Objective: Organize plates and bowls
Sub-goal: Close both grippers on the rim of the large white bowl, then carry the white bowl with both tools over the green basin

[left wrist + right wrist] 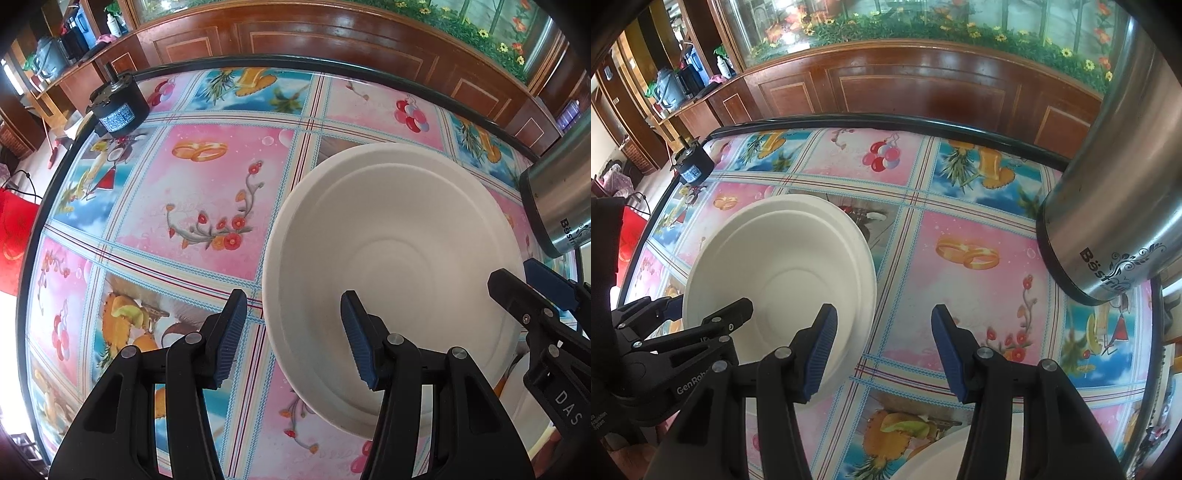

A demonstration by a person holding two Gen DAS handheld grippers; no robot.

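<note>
Right tongs (884, 347) hang open beside stacked white plates (783, 273) on the patterned tablecloth (979, 229).

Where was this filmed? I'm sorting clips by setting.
Most likely a home dining area. A round table is covered by a bright cloth printed with fruit, flowers and rings. A polished wooden cabinet stands behind it, and a steel flask sits beside white paper plates.

I count two white plates (783, 254) stacked left of one steel flask (1115, 206), another plate (938, 458) nearer me, and one black cylinder (692, 164) far left.
</note>
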